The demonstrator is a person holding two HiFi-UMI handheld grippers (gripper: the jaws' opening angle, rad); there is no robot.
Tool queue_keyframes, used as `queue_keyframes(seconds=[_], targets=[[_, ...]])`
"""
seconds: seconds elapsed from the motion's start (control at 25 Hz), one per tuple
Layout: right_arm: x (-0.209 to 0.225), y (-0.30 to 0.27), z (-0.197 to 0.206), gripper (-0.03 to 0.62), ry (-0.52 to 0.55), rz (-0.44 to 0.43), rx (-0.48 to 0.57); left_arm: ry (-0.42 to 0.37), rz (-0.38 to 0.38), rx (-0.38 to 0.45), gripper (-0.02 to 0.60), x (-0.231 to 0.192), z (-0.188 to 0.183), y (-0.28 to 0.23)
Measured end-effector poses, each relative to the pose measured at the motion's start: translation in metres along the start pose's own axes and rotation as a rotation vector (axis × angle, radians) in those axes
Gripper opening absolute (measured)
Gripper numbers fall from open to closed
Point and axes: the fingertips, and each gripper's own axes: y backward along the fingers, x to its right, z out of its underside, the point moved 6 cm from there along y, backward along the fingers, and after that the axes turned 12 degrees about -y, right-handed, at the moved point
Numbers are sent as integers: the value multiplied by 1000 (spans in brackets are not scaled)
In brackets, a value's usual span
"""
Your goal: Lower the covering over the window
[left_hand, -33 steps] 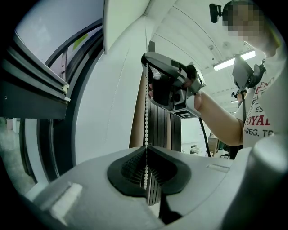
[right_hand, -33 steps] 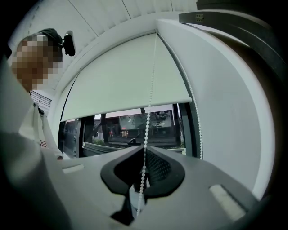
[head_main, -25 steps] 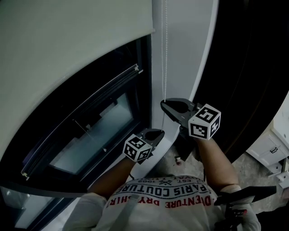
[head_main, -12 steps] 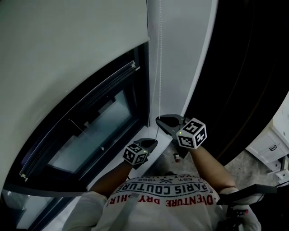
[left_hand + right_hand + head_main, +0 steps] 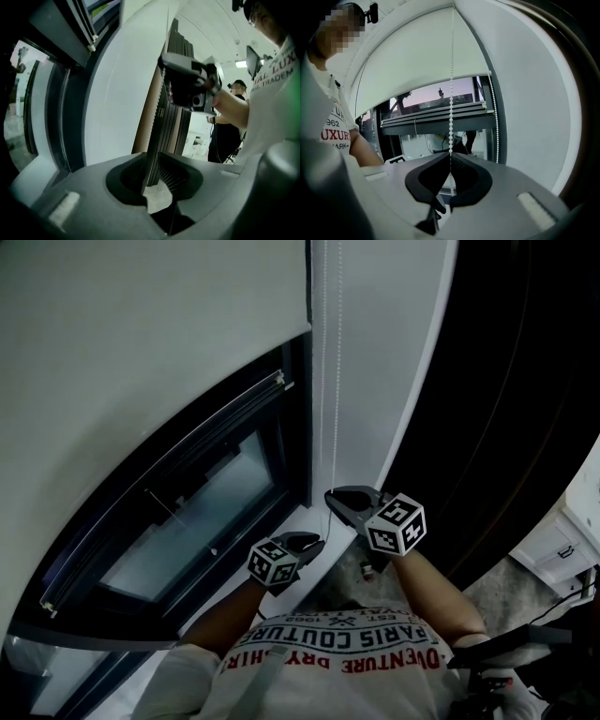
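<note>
The left gripper (image 5: 313, 541) hangs low by the window frame's lower right corner. Its jaws have just been opening and nothing is gripped between them. Just beyond, the right gripper (image 5: 336, 500) is clenched on the bead chain (image 5: 451, 93), which runs up along the frame's right edge. The roller blind (image 5: 141, 352) covers the upper part of the window (image 5: 202, 512).

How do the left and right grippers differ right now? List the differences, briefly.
The right gripper is shut on the bead chain. The left gripper has just been opening its jaws, which stand apart with nothing pressed between them. In the head view the right gripper sits higher, beside the chain, while the left gripper is lower and to its left. Both carry a marker cube.
</note>
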Motion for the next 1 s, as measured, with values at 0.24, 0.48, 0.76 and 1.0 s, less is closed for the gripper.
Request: queue_keyframes(seconds=[0.24, 0.48, 0.76, 1.0], targets=[[6, 3, 0, 9, -19, 16, 19, -76, 17, 203, 87, -26, -100, 45], [4, -1, 0, 9, -26, 9, 22, -303, -7, 374, 87, -24, -231, 90], [16, -3, -6, 9, -39, -5, 15, -354, -55, 506, 104, -30, -339, 100], [16, -4, -7, 9, -26, -21, 15, -336, -136, 509, 104, -35, -366, 88]])
